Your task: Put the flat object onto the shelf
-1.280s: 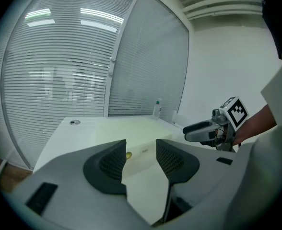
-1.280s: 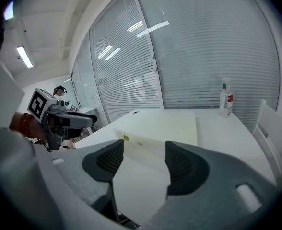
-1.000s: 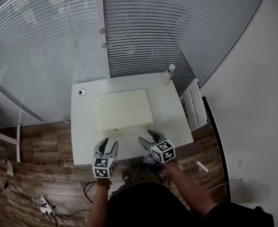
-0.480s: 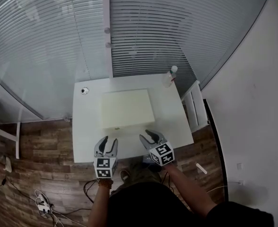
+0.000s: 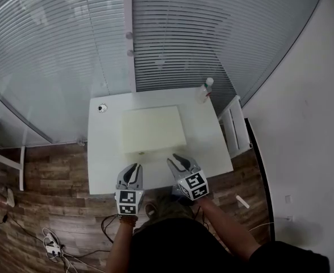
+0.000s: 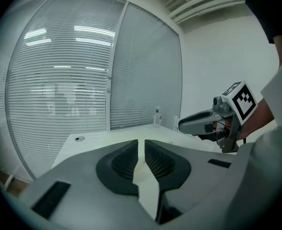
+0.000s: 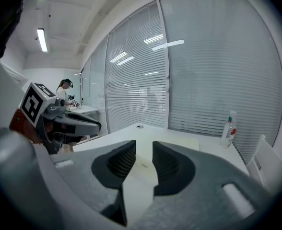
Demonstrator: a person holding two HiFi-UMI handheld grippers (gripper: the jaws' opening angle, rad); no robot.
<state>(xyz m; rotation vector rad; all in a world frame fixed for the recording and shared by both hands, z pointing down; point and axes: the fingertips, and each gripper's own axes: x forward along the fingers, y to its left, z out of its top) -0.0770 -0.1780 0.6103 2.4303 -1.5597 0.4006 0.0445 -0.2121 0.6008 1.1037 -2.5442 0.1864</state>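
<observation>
The flat object, a cream board [image 5: 151,129], lies in the middle of the white table [image 5: 104,152]. Both grippers hover over the table's near edge, short of the board. My left gripper [image 5: 134,167] is closing; its jaws [image 6: 141,142] stand a narrow slit apart with nothing between them. My right gripper [image 5: 175,159] is closing too, with a wider gap [image 7: 144,143] and nothing in it. The board [image 7: 172,145] shows beyond the right jaws. A white slatted shelf [image 5: 235,127] stands against the table's right side.
A clear bottle [image 5: 205,87] stands at the table's far right corner, and a small round object [image 5: 101,108] lies at the far left. Window blinds run behind the table. Cables and a power strip [image 5: 52,246] lie on the wooden floor.
The left jaws have swung from wide apart to nearly together. The right jaws have narrowed as well. Both grippers stay near the table's front edge.
</observation>
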